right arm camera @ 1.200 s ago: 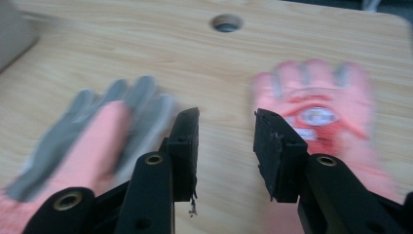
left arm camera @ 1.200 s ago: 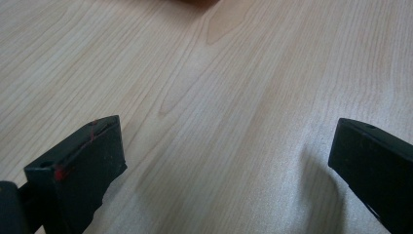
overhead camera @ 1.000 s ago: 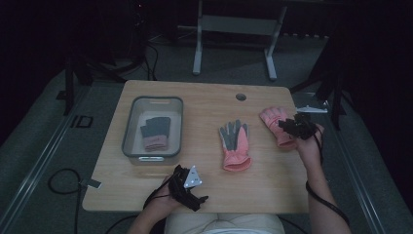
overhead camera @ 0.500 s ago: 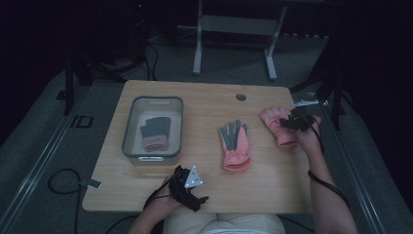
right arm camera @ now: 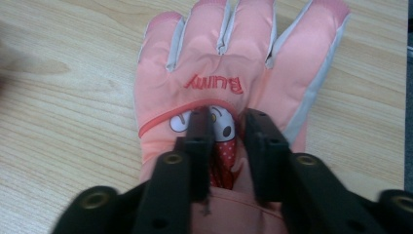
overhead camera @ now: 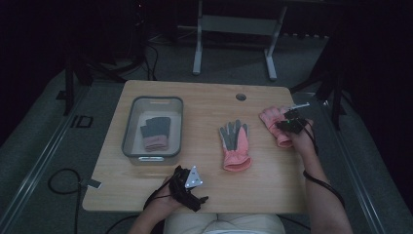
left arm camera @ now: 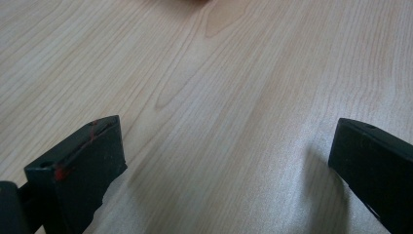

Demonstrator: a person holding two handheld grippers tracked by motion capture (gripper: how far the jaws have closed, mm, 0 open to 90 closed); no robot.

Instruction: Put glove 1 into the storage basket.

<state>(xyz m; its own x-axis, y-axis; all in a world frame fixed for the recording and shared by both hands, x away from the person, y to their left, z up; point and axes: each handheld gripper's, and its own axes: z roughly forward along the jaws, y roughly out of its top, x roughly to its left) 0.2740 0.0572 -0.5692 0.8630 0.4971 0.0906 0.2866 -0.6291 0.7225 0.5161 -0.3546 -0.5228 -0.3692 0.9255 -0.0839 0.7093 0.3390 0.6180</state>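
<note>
Three gloves (overhead camera: 234, 145) (one in tray (overhead camera: 129, 129)), two tools (overhead camera: 288, 124).

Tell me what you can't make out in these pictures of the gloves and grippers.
- Right gripper view: whether the jaws, just closing, already pinch the pink glove; they cover its fabric.
- Same view: the glove's cuff, behind the gripper body.
- High view: how many gloves lie in the bin; too dim and small.
- Left gripper view: an orange thing cut off by the top edge.
</note>
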